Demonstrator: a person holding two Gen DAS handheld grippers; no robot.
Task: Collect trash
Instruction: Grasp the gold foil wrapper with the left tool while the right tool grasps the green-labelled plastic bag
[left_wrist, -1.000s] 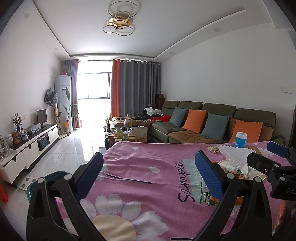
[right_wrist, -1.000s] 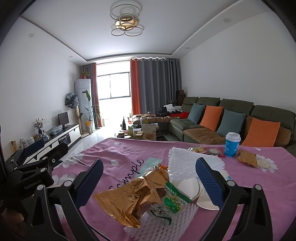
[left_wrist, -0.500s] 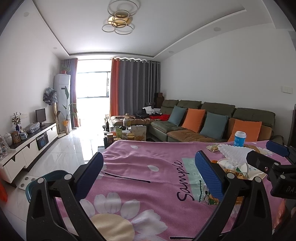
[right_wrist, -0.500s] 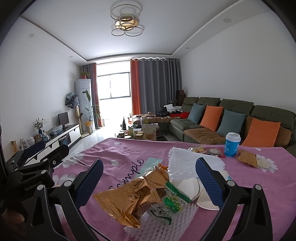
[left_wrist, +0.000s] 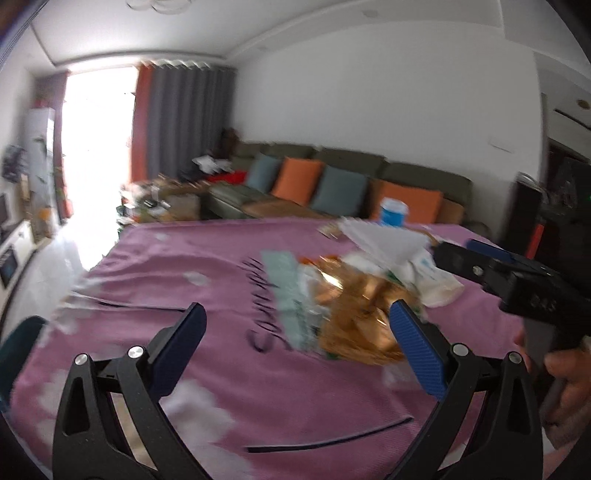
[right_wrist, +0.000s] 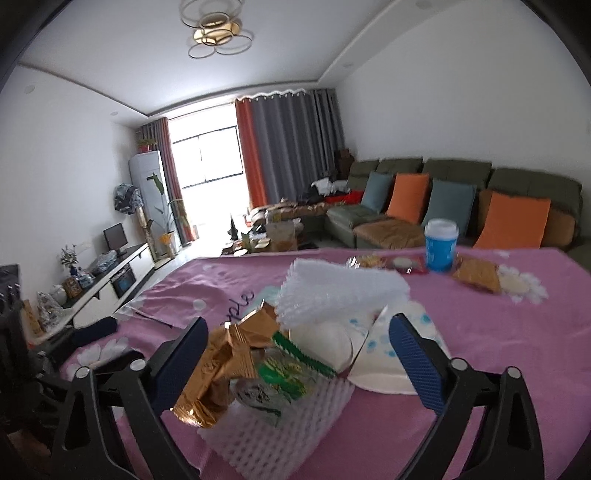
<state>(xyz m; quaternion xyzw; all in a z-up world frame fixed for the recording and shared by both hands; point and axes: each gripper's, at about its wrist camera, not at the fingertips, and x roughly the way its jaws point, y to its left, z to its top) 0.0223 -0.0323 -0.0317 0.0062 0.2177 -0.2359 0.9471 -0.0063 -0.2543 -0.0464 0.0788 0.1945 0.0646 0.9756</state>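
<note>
Swinging right from bare cloth, the left gripper (left_wrist: 295, 343), jaws wide and empty, now faces the crumpled gold foil wrapper (left_wrist: 360, 314); right gripper (right_wrist: 299, 354) gapes over it, pickup looks imminent.

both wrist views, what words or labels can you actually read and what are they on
"ple": dark script on the pink tablecloth, seen from the right wrist at; the start is hidden by the gold wrapper.
The same script in the left wrist view is too blurred to read.
Print on the green wrapper and the blue cup: too small to read.
Embossed marking on the right tool: unreadable.
</note>
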